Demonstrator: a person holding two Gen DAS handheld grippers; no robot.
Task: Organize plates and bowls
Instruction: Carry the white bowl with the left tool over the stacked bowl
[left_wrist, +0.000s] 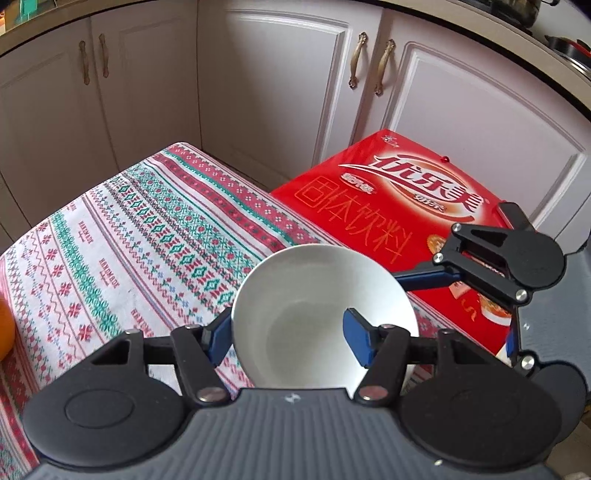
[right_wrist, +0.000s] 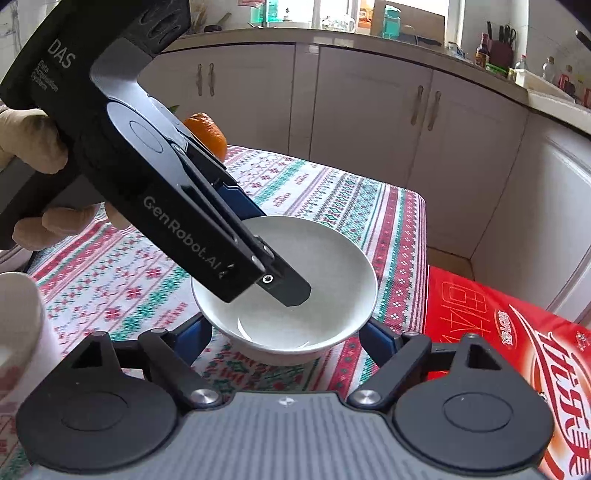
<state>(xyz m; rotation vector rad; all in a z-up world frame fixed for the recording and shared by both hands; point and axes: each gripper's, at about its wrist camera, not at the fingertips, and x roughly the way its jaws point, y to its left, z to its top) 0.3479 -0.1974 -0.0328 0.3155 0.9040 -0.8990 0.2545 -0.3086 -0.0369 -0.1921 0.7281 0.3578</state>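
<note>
A white bowl (left_wrist: 325, 314) is sitting upright near the bench's (left_wrist: 110, 240) right edge, close to the near right corner as the left wrist view shows it, on a cloth (right_wrist: 332, 199) patterned in red, green and white bands.

The left hand-held gripper (left_wrist: 286, 332) is grasping the bowl by its rim: one blue pad (left_wrist: 357, 338) is lying inside the bowl against the wall, the other (left_wrist: 218, 338) is pressing on the outside, so the jaws are clenched on the rim. In the right wrist view this gripper is slanting down from the upper left, held by a gloved hand (right_wrist: 33, 147), with its dark fingertip (right_wrist: 291, 291) reaching into the bowl's hollow.

The right hand-held gripper (right_wrist: 286, 332) is standing with its two blue pads on either side of the bowl's lower body, one (right_wrist: 199, 336) at the left and one (right_wrist: 384, 339) at the right. Whether those pads are pressing on the bowl's wall or standing just beside it, I cannot tell. In the left wrist view its black linkage (left_wrist: 491, 258) is showing to the right of the bowl, over the box.

A red box (left_wrist: 399, 206) with white lettering is lying just off the bench's right edge, lower than the cloth. An orange (right_wrist: 207, 133) is resting at the bench's far left, partly hidden behind the left gripper. A pale cup-like object (right_wrist: 22, 325) is showing blurred at the near left edge. Cream cupboards (left_wrist: 277, 74) are standing behind the bench.
</note>
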